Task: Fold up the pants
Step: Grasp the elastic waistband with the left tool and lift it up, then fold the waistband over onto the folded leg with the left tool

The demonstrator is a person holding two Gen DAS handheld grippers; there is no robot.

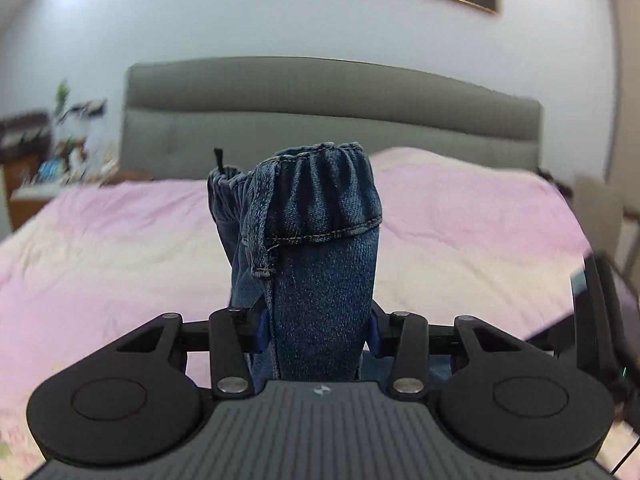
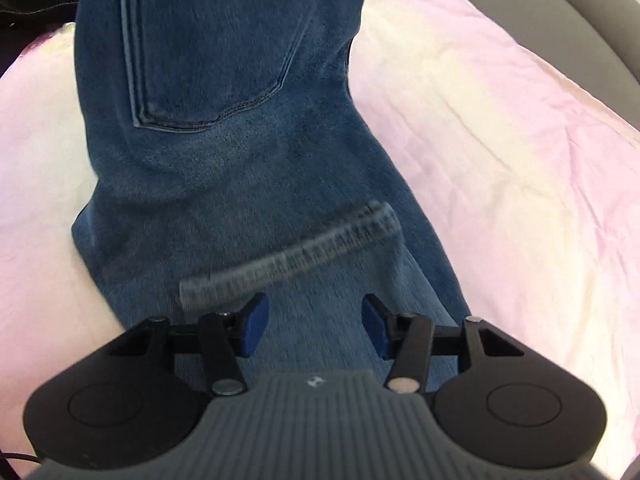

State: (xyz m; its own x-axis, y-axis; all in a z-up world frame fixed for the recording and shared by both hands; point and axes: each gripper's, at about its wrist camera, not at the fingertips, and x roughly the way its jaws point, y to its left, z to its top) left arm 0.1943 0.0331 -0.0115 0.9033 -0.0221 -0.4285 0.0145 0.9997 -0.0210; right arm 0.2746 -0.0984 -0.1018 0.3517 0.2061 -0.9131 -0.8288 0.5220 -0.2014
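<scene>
A bunched part of the blue jeans, with the gathered waistband on top, stands up between the blue pads of my left gripper, which is shut on the denim and held above the bed. In the right wrist view the jeans lie along the pink bedsheet, back pocket at the top. A blurred leg hem lies across the denim just ahead of my right gripper. That gripper points down over the cloth, its pads apart with nothing between them.
A grey padded headboard closes the far side of the bed. A cluttered nightstand stands at the left. A dark device shows at the right edge. Black fabric lies at the bed's far left corner.
</scene>
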